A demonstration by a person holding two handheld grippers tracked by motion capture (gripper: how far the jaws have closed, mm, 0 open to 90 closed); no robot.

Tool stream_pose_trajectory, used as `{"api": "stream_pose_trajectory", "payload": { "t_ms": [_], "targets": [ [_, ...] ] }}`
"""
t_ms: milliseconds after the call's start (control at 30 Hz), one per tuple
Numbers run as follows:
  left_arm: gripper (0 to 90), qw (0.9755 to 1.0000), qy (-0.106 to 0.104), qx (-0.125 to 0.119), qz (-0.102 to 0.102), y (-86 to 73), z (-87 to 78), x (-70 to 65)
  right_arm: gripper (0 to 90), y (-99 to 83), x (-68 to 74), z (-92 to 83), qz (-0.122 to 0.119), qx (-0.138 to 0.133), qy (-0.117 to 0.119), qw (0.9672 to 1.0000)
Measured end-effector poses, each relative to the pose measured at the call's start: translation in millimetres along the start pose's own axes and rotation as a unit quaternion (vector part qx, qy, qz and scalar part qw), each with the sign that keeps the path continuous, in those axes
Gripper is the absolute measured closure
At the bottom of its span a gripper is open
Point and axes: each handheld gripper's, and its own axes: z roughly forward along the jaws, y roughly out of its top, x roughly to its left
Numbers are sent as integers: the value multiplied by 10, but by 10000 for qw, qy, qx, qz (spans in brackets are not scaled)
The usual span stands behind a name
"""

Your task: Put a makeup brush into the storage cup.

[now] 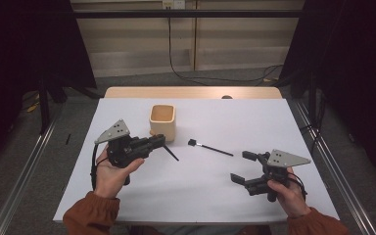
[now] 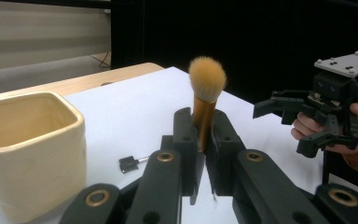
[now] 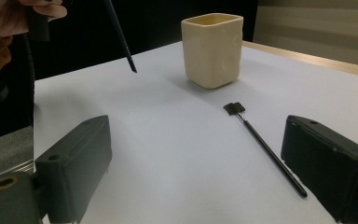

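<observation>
Work in hand: a makeup brush (image 2: 205, 100) is held up off the table (image 1: 215, 196), likely on its way to the cup (image 1: 162, 121); a second, thin brush (image 1: 210, 147) lies waiting on the sheet.

Left gripper (image 1: 160, 140): clamped on the brush at its gold ferrule, just under the bristles; the jaws stand nearly together with the ferrule pinched between them; gripping there, near the head, probably keeps the bristles unsquashed and leaves the long handle free to go in first.

Brush, where: in the air just beside the cup's near right corner, not touching it; in the high view the dark handle slants down from the jaws toward the table, its tip off the sheet as far as I can tell.

Brush, axis: long axis tilted, tuft up and away in the left gripper view, handle tip low and toward the person; to stand in the cup it would need swinging closer to upright.

Cup: cream, square-mouthed, upright, empty from what shows; it sits left of centre, within reach of the left hand.

Thin brush: flat on the table between cup and right gripper (image 1: 240, 167); small dark head toward the cup, handle running toward the right hand.

Right gripper: jaws wide apart, nothing between them; it hovers low near the thin brush's handle end, likely placed to take it.
</observation>
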Motion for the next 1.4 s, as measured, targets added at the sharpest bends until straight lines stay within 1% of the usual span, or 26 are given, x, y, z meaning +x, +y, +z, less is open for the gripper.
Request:
{"api": "stream_pose_trajectory", "payload": {
  "t_ms": [133, 233, 333, 367, 467, 533, 600, 867, 900, 1000, 1100, 1200, 1267, 1300, 1400],
  "targets": [
    [839, 9999, 106, -19, -23, 39, 20, 74, 67, -3, -15, -2, 13, 34, -35, 10000],
    [839, 9999, 131, -45, 48, 112, 38, 91, 65, -4, -19, 0, 4, 39, -51, 10000],
    [839, 9998, 168, -60, 72, 203, 42, 108, 65, -2, -18, 0, -10, 36, -53, 10000],
    [839, 9998, 182, -103, 76, 229, 48, 114, 65, -1, -20, -1, -18, 31, -59, 10000],
    [839, 9996, 223, -136, 112, 303, 63, 136, 65, 1, -25, -10, -1, 21, -67, 10000],
    [839, 9993, 314, -92, 158, 345, 66, 161, 65, 2, -26, -13, -1, 17, -66, 10000],
    [839, 9993, 330, -124, 115, 378, 60, 195, 61, 2, -27, -14, 4, 8, -64, 10000],
    [839, 9984, 467, -244, 203, 520, 11, 264, 51, 2, -27, -15, 14, 16, -67, 10000],
    [839, 9984, 459, -262, 216, 535, 15, 275, 49, 1, -26, -12, 11, 29, -68, 10000],
    [839, 9982, 507, -236, 239, 568, 32, 314, 41, 0, -27, -11, 2, 34, -54, 10000],
    [839, 9979, 553, -252, 208, 598, 60, 371, 21, -1, -29, -15, 7, 8, -85, 10000],
    [839, 9977, 601, -229, 223, 643, 88, 419, 0, 0, -22, -17, 5, -1, -149, 9999],
    [839, 9974, 635, -199, 279, 691, 97, 435, 0, -1, -20, -15, -11, 4, -175, 9998],
    [839, 9975, 612, -220, 274, 715, 99, 439, 0, -2, -19, -14, -12, 5, -175, 9998],
    [839, 9967, 690, -261, 330, 780, 101, 475, 0, -2, -15, -12, -20, 6, -167, 9999]
  ]
}}
